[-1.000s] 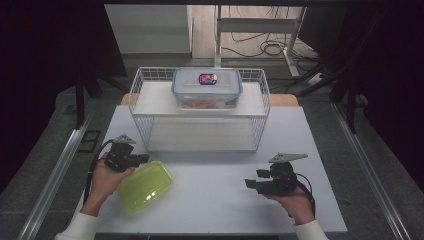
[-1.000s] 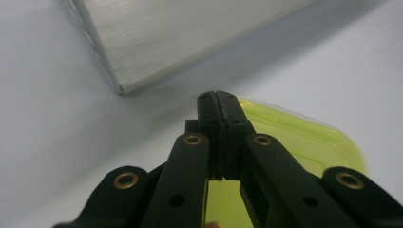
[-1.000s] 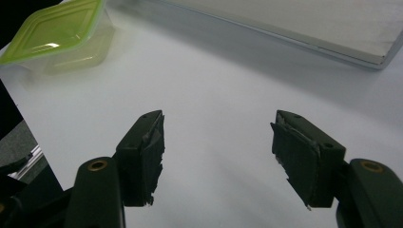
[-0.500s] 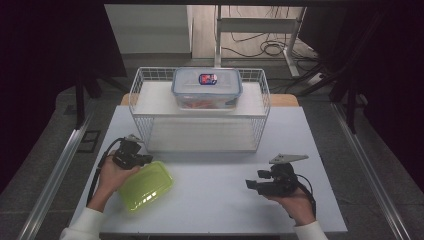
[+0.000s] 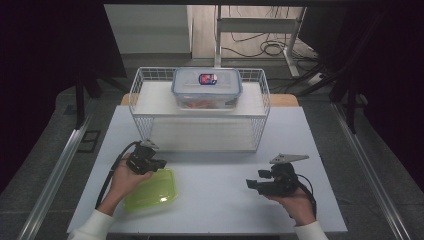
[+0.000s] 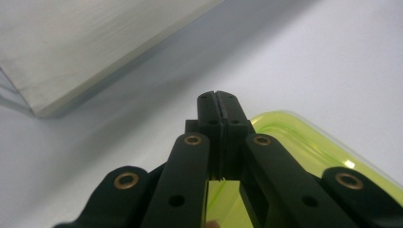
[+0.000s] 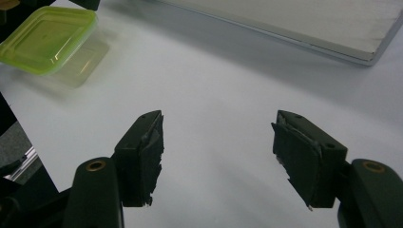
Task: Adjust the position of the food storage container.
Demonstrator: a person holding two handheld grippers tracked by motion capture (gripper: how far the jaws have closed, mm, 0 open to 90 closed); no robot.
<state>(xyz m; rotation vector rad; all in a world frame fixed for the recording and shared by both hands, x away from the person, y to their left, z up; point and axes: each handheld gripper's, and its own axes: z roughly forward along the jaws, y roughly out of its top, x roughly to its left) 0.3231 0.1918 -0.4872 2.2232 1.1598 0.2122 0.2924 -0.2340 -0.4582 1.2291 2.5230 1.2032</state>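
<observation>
The left gripper (image 5: 159, 163) is clamped on the far edge of the flat, translucent yellow-green plastic lid (image 5: 151, 190); in the left gripper view its two black jaws stand pressed together with the rim (image 6: 304, 137) running under them. The lid is at the near left of the white bench (image 5: 215, 200), and in the right gripper view it (image 7: 45, 38) seems raised a little above its own shadow, held by one edge only.

The right gripper (image 5: 251, 185) rests low over the bench at the near right, jaws wide apart and holding nothing, well apart from the lid.

To do this step well, I think the left hand should move slowly and keep the lid level, because a thin edge grip lets the lid swing or slip. The clear plastic box with a blue label (image 5: 207, 88) sits on top of the white wire rack (image 5: 200, 112), already covered, so the destination of the lid is not certain. The right gripper can support the free edge if the lid tilts.
</observation>
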